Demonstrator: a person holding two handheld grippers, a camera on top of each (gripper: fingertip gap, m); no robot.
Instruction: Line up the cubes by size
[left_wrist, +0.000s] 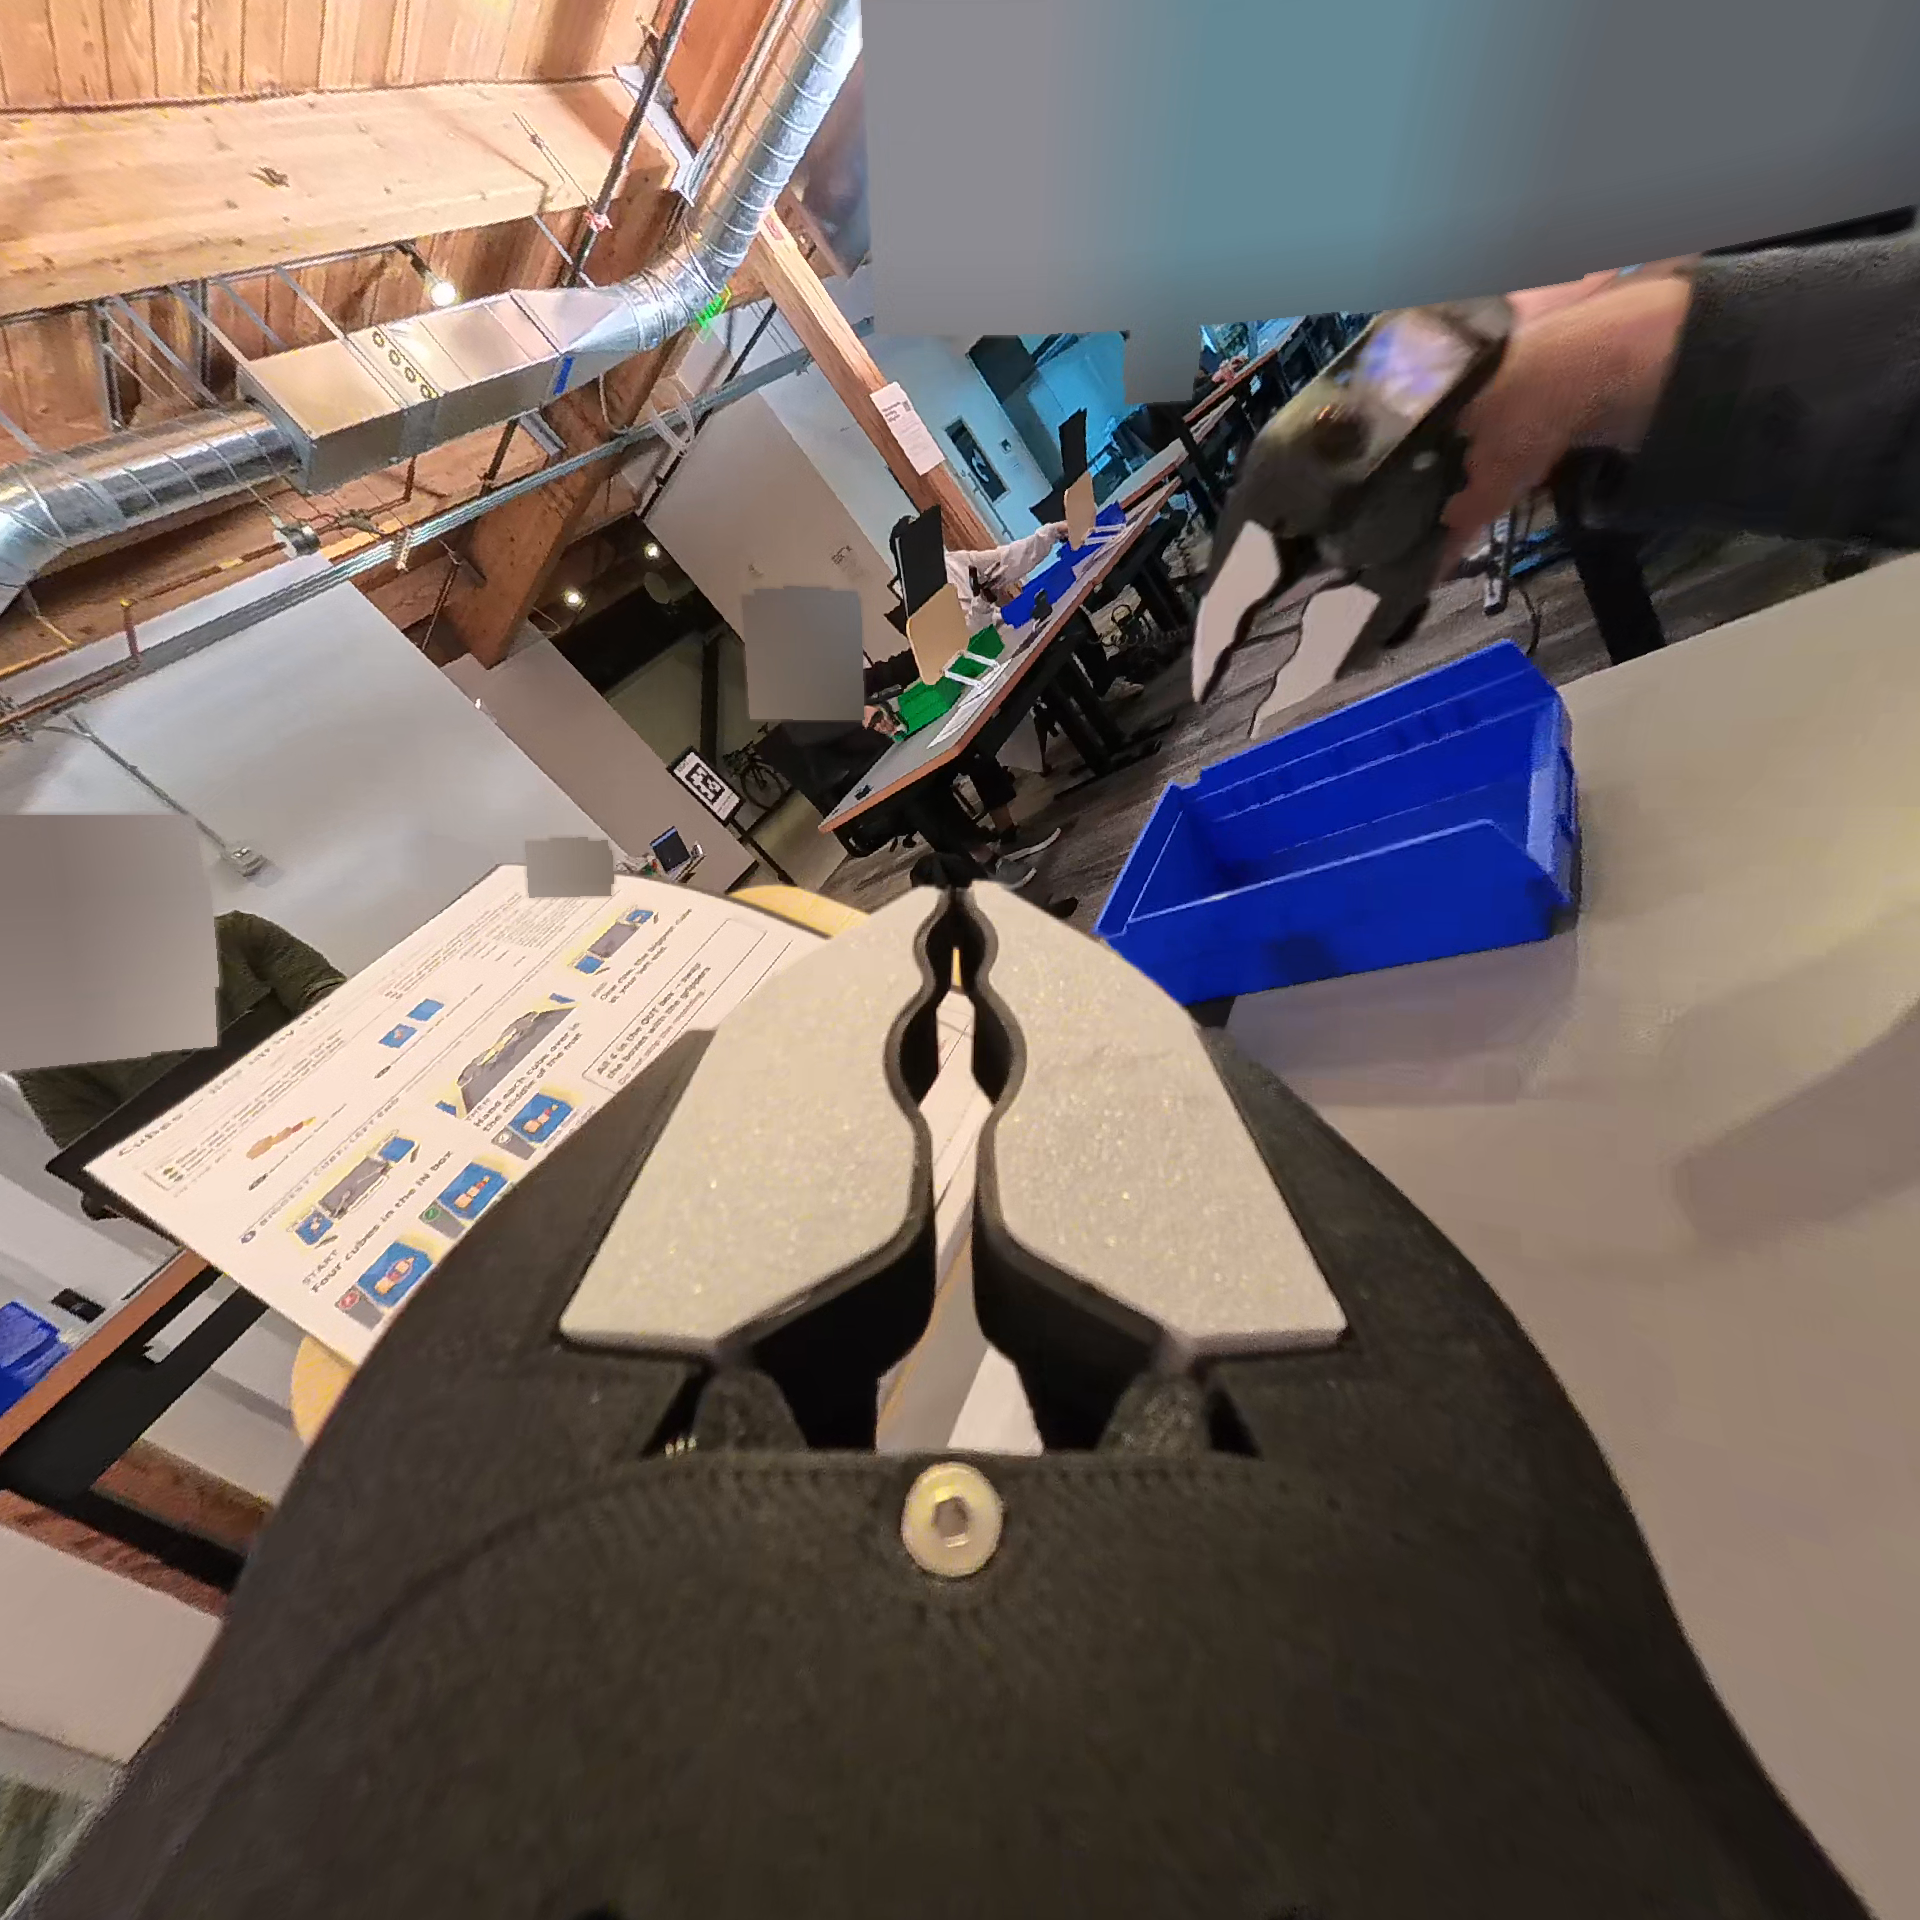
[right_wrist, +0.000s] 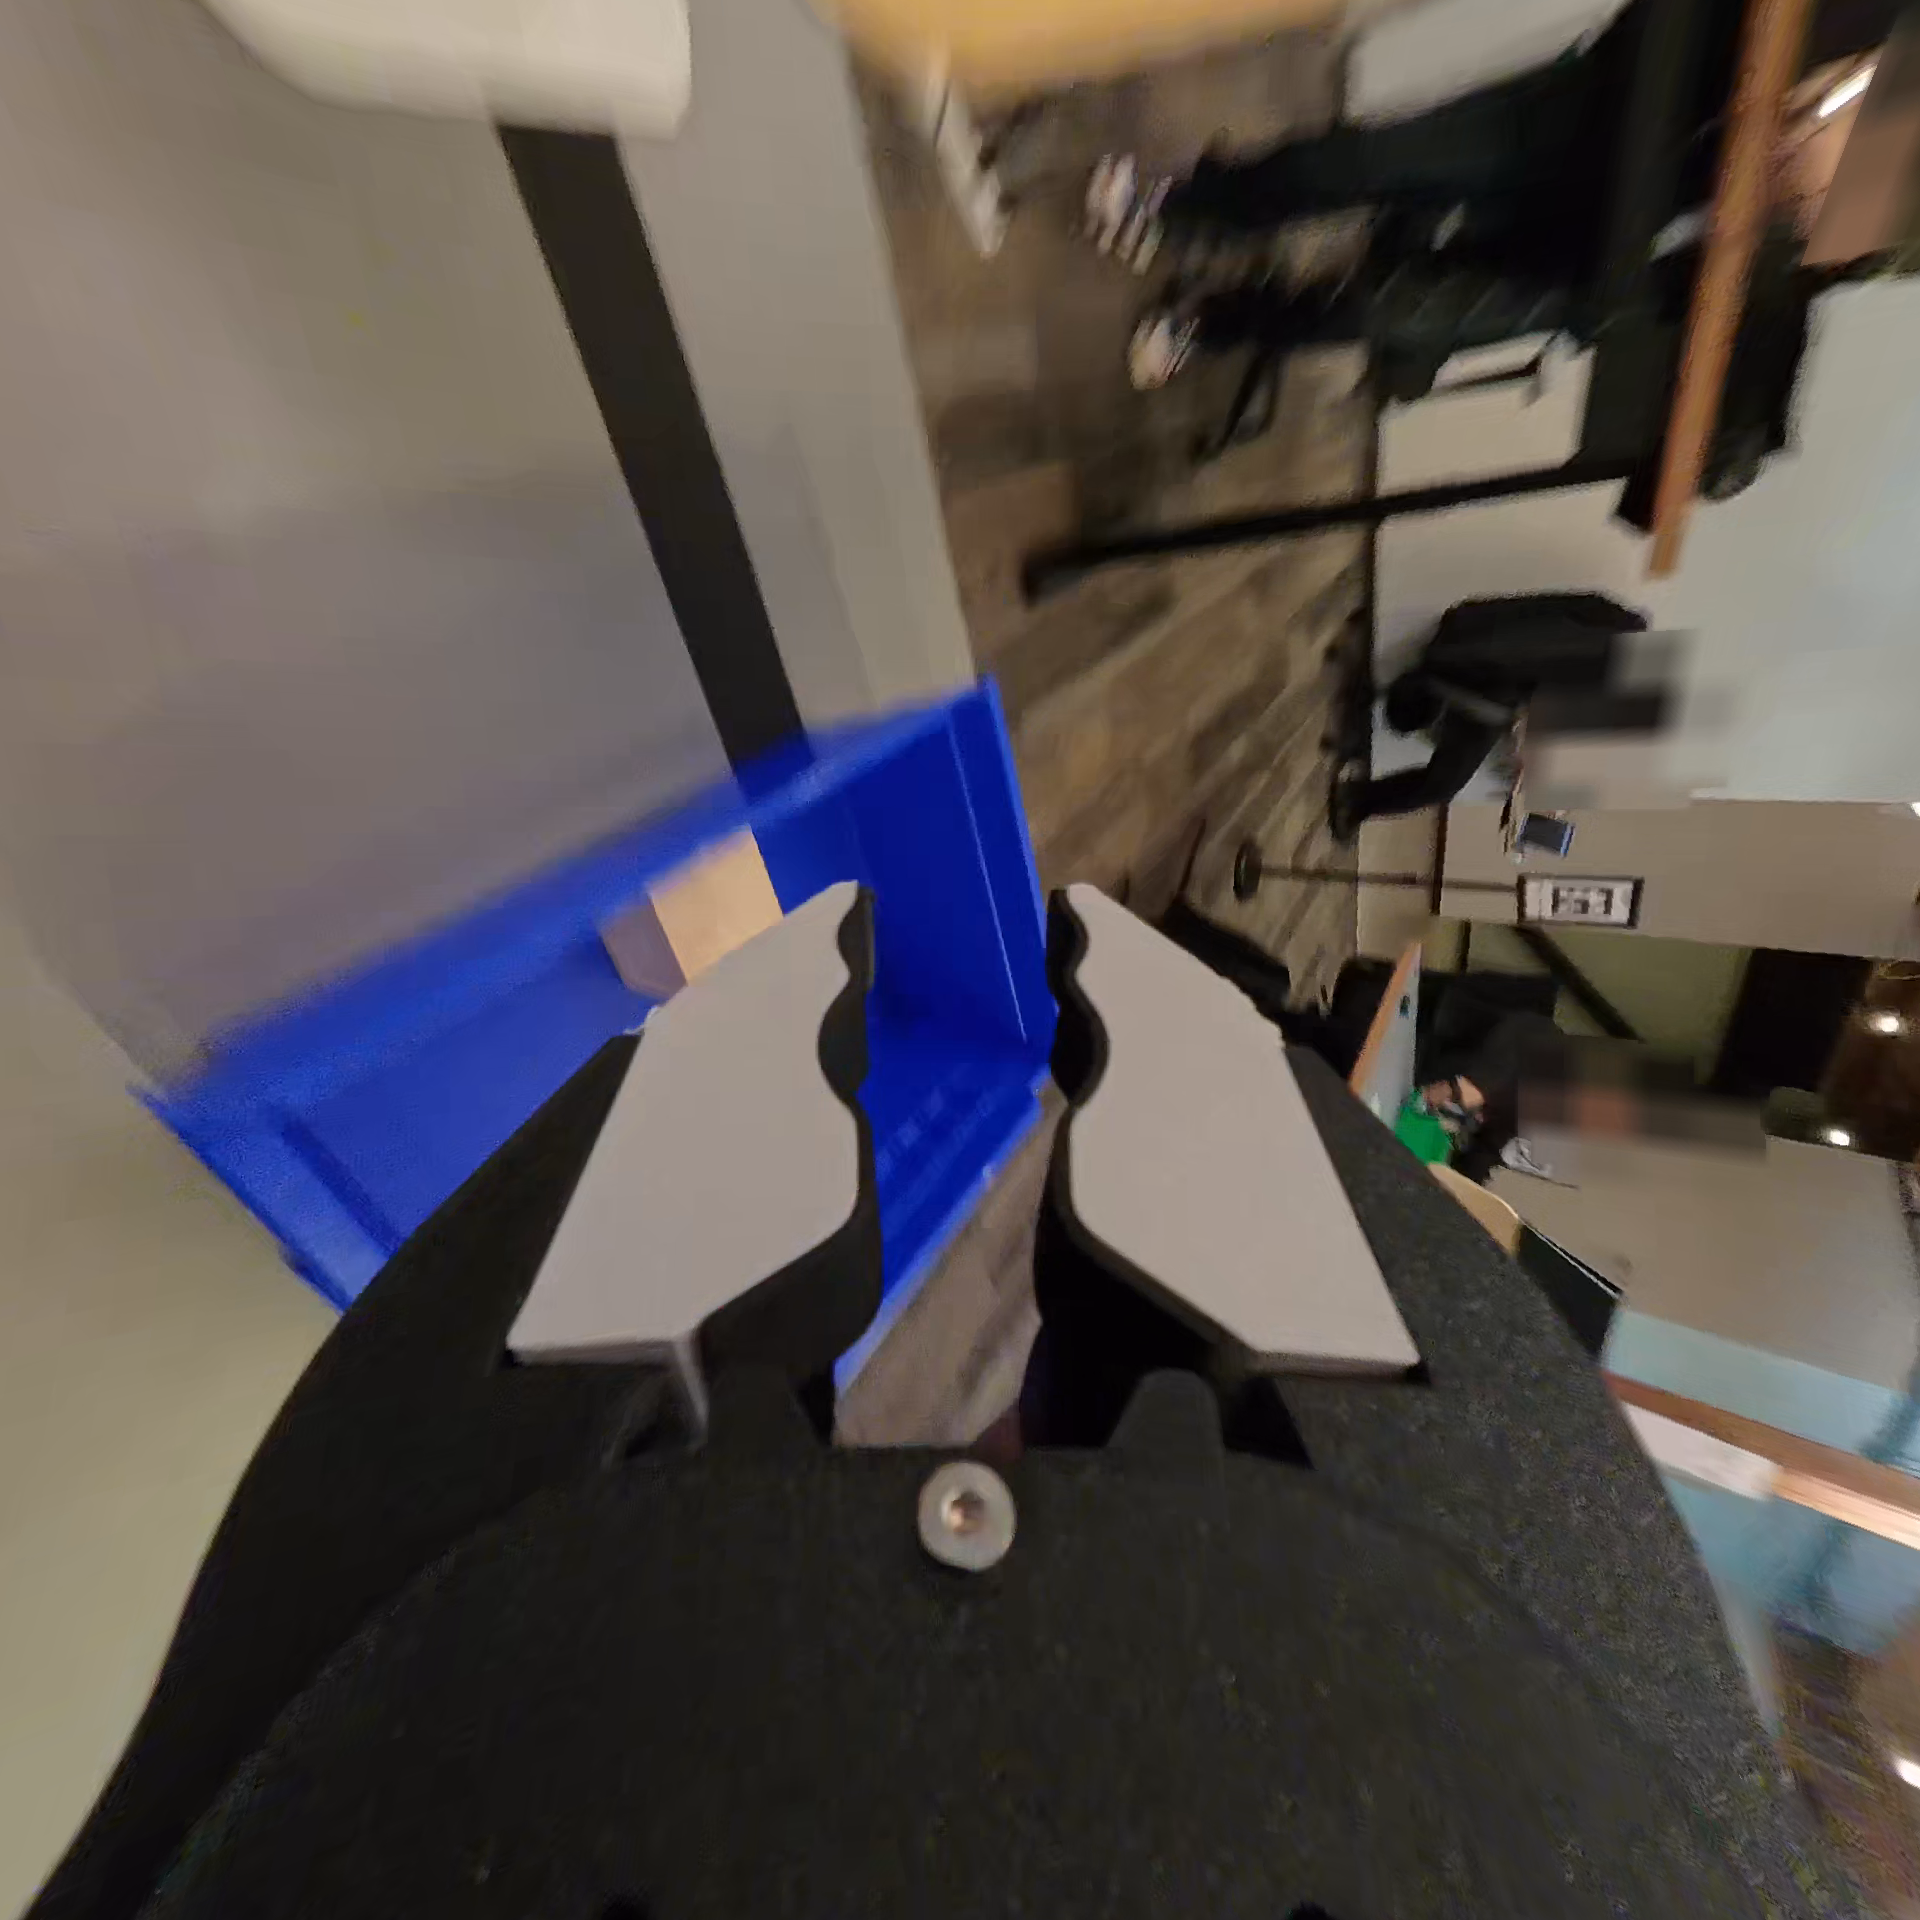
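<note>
In the left wrist view my left gripper (left_wrist: 954, 906) is shut, its pads meeting at the tips with nothing between them. It points over the far edge of the grey table (left_wrist: 1558, 1195). A blue bin (left_wrist: 1351, 831) stands on the table to its right. My right gripper (left_wrist: 1236, 707), held by a hand, hangs above the bin, open and empty. In the blurred right wrist view my right gripper (right_wrist: 961, 914) is open over the blue bin (right_wrist: 935, 831). A pale wooden cube (right_wrist: 707, 920) lies inside the bin, left of my fingers and not between the pads.
A printed instruction sheet (left_wrist: 416, 1091) lies at the left, beside a round yellow top (left_wrist: 800, 904). A black strip (right_wrist: 644, 416) runs across the table beyond the bin. Other desks and people are farther off in the room. Across from one pair of fingers to the other is roughly 35 cm.
</note>
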